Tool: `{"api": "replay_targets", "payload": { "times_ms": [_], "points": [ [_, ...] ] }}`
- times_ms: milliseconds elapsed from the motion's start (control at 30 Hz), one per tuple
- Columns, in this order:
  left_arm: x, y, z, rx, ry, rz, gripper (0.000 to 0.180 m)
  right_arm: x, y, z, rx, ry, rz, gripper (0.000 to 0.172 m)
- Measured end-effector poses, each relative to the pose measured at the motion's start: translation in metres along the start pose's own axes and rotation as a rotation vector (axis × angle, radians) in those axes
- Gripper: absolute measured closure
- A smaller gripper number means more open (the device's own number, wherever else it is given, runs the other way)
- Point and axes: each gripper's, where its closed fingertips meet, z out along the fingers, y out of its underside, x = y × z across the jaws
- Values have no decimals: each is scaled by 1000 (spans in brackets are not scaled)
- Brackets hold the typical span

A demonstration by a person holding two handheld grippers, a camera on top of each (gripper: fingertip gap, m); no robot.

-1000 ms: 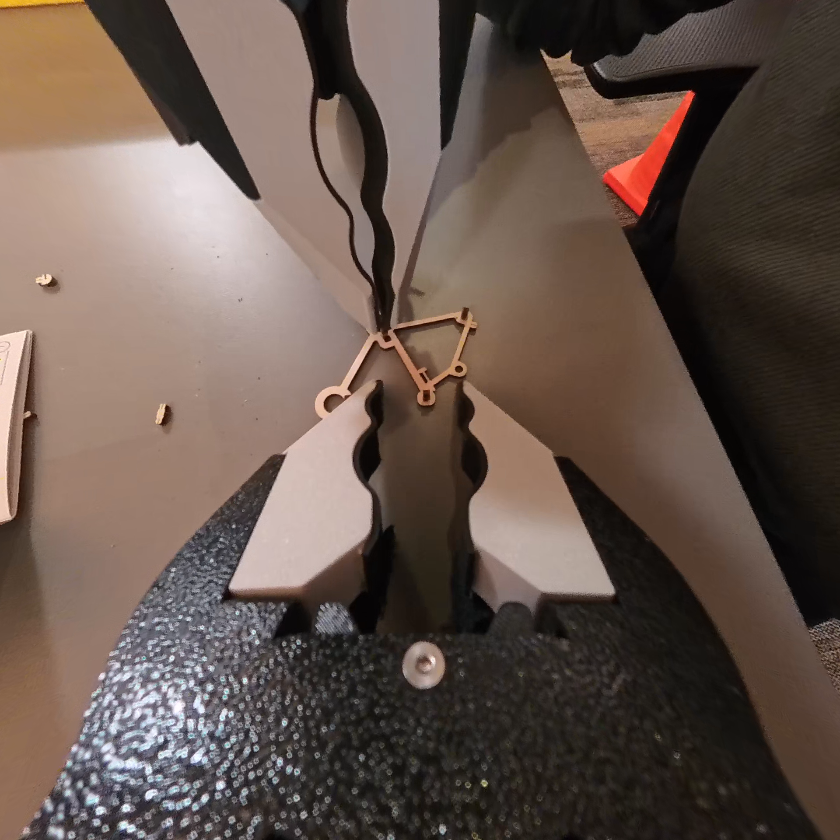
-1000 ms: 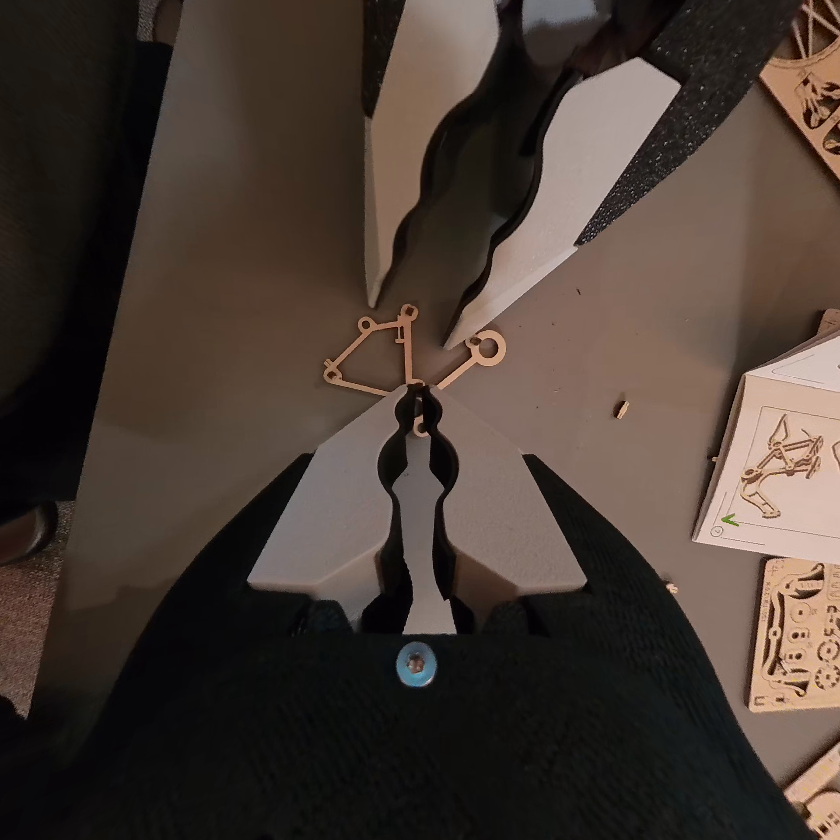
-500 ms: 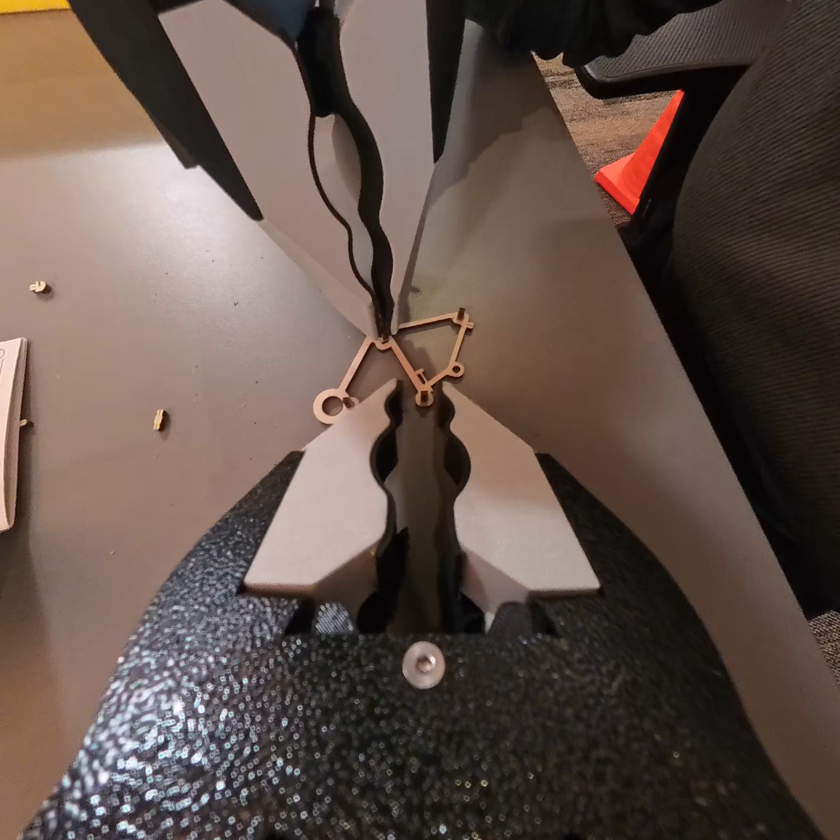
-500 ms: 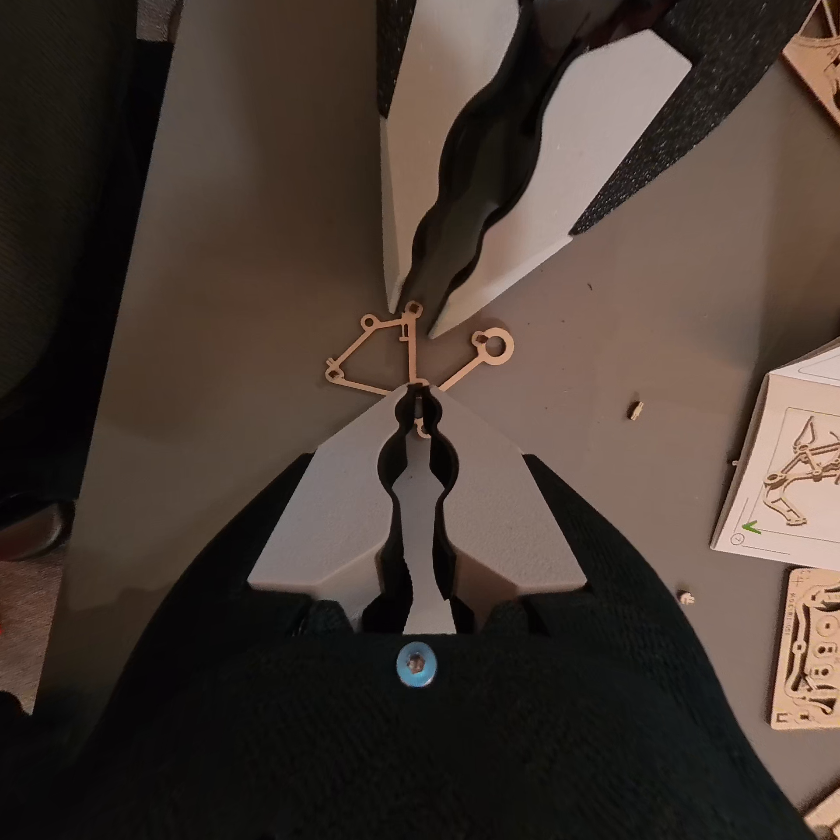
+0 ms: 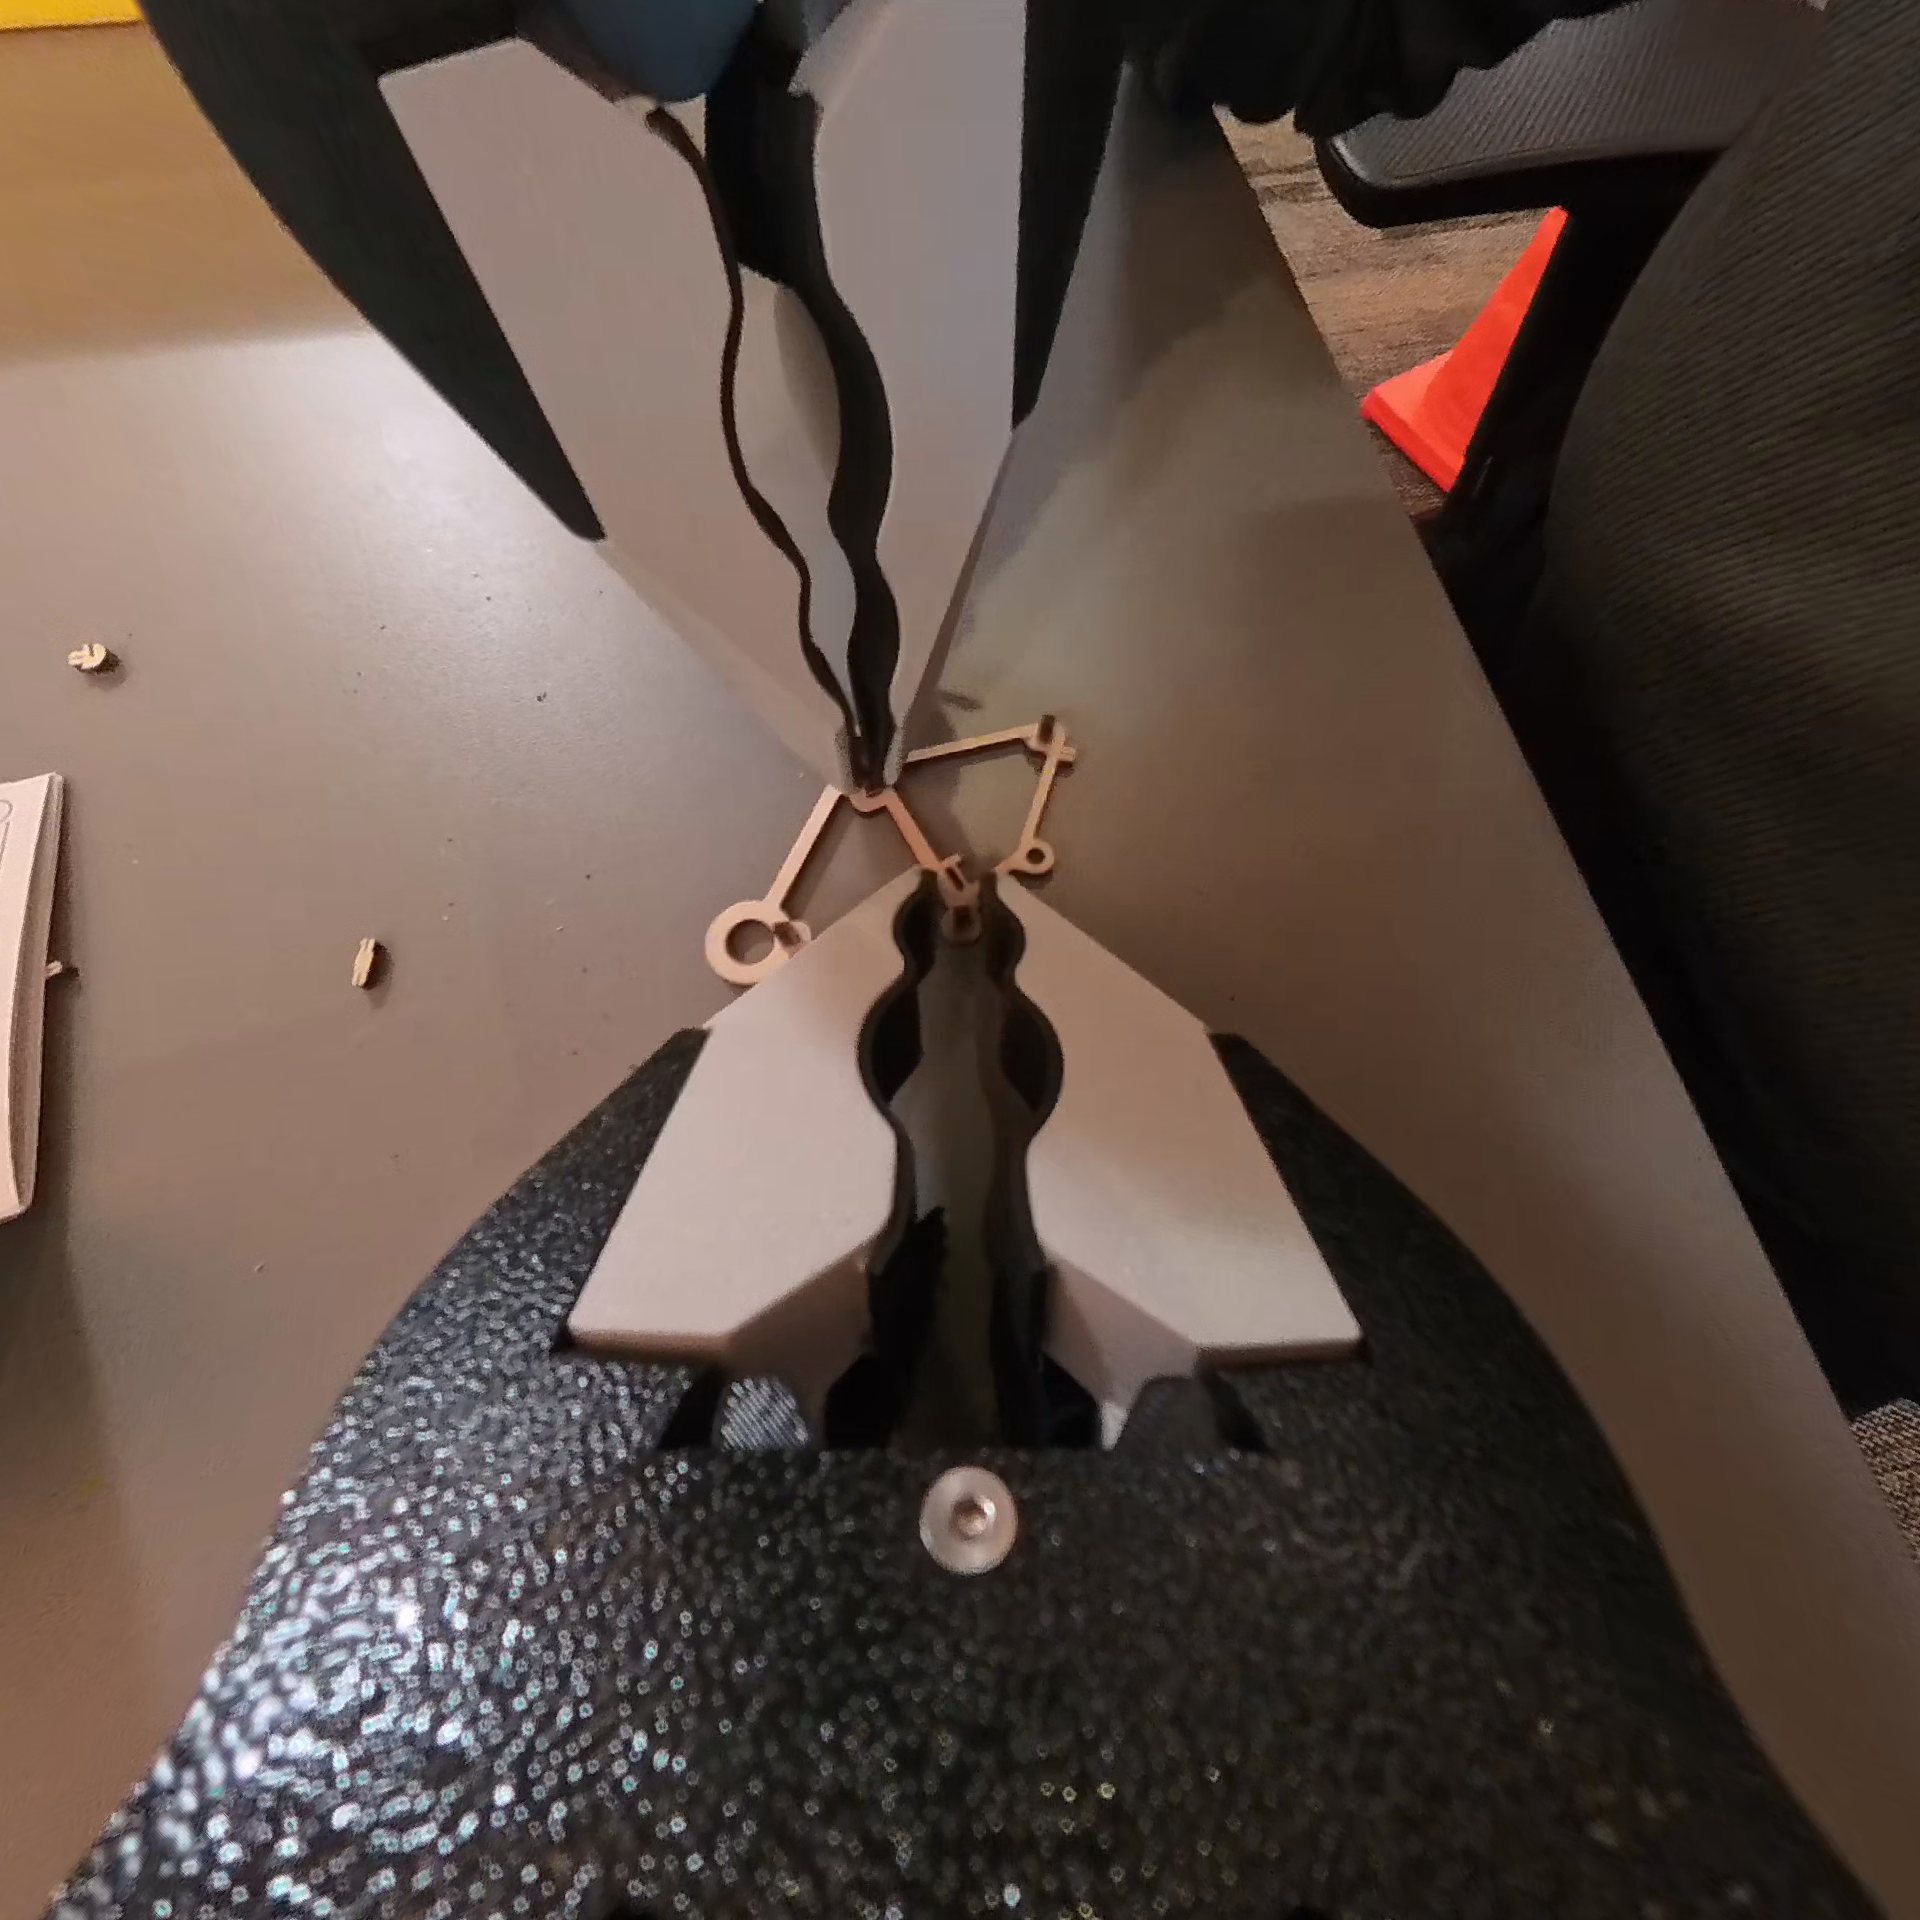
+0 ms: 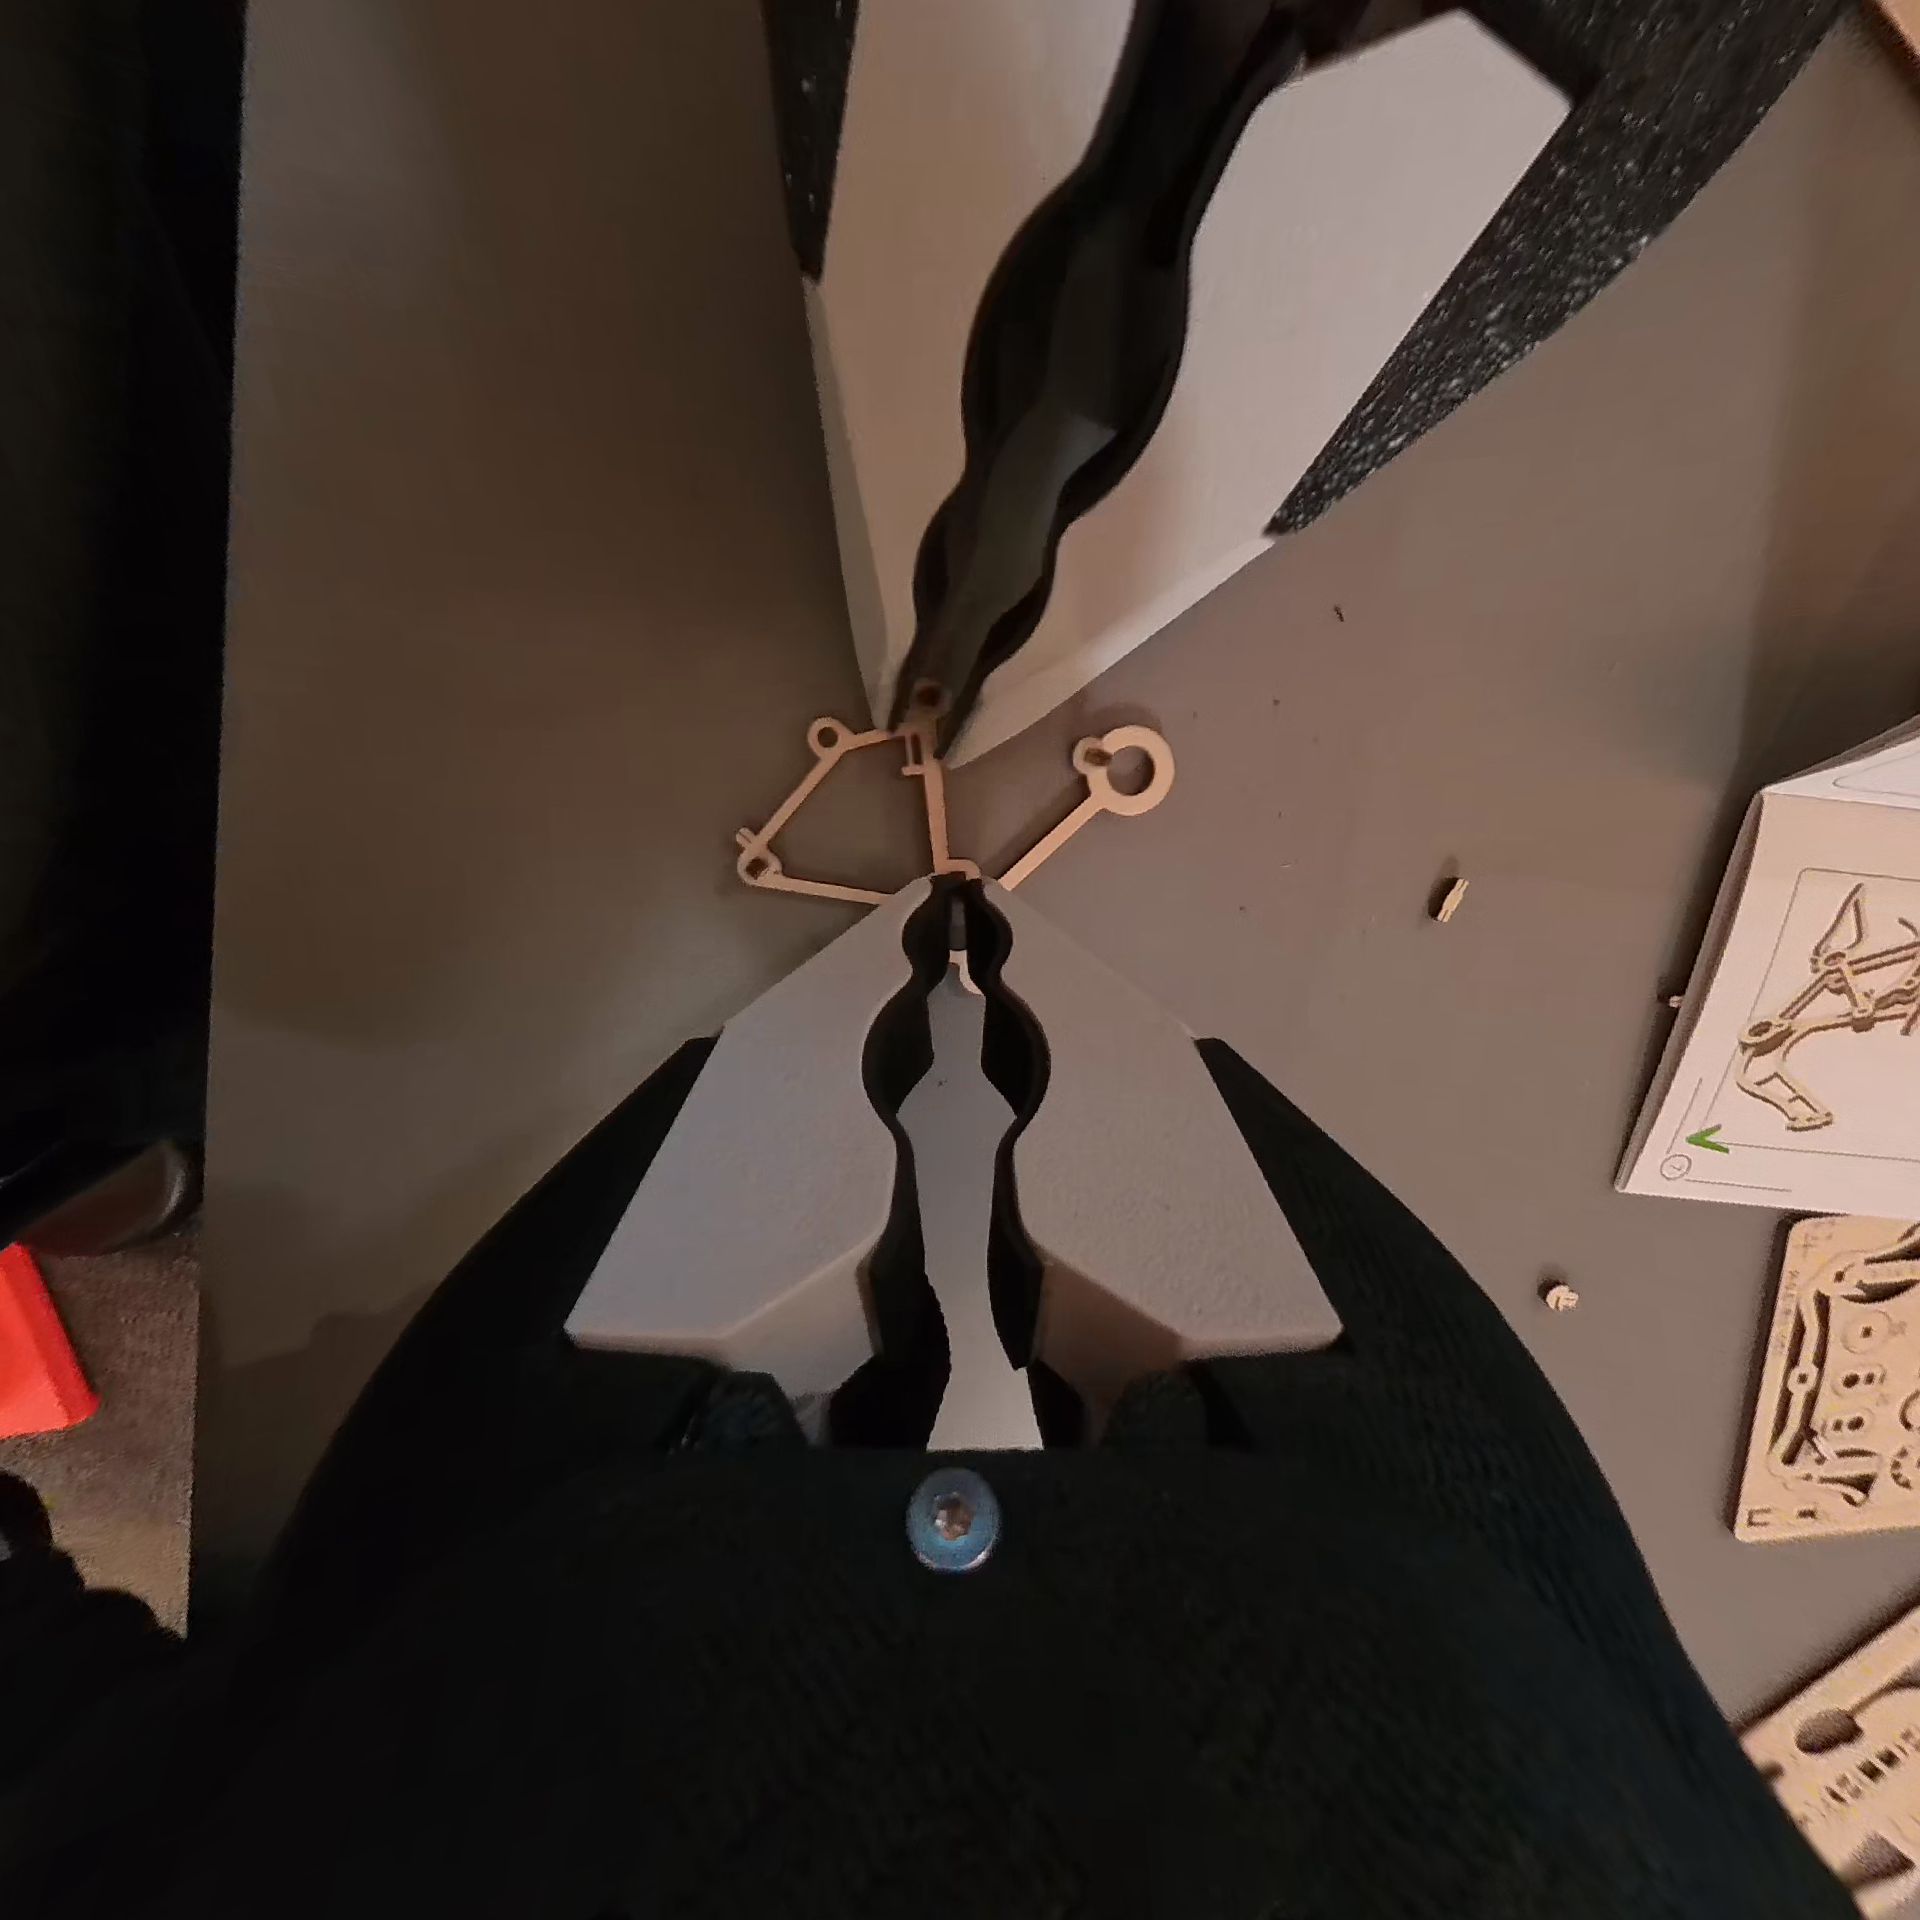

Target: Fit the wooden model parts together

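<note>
- Instruction booklet (image 5: 23, 987): white, at the left edge of the left wrist view on the grey desk (image 5: 312, 582). In the right wrist view it lies toward the right side, with a line drawing on its open page.
- 2 loose wooden bits (image 5: 364, 961) (image 5: 91, 657): tiny pale pieces lying on the bare desk between the booklet and the grippers.
- Wooden model part (image 5: 940, 821): a thin pale frame of slim bars, roughly a closed 4-sided loop with small eyelets and tabs at its corners, plus 1 long arm ending in a larger ring (image 5: 746, 940). It sits close to the desk's near edge, between the 2 grippers.
- Left gripper (image 5: 956, 894): its fingers (image 5: 831, 987) are drawn nearly together, with only a narrow slot between the tips. A small tab at 1 corner of the frame sits in that slot, and the pads press on it from both sides.
- Right gripper (image 6: 951, 904): its fingers (image 6: 831, 997) are likewise almost together, pinching the opposite corner of the frame, where the loop meets the long arm. A short hooked end of the wood shows behind the tips.
- Wooden parts sheets (image 6: 1834, 1382): flat laser-cut panels at the right edge of the right wrist view, below the booklet.
- Orange cone (image 5: 1475, 353): on the carpet beyond the desk's edge, beside a dark chair (image 5: 1766, 623).
</note>
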Motion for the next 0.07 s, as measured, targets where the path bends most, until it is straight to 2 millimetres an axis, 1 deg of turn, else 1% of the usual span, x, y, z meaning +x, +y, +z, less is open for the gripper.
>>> {"api": "replay_targets", "payload": {
  "times_ms": [67],
  "points": [
    [0, 0, 0, 0, 0, 0, 175, 0, 0, 0, -14, 11, -4, 171]
  ]
}}
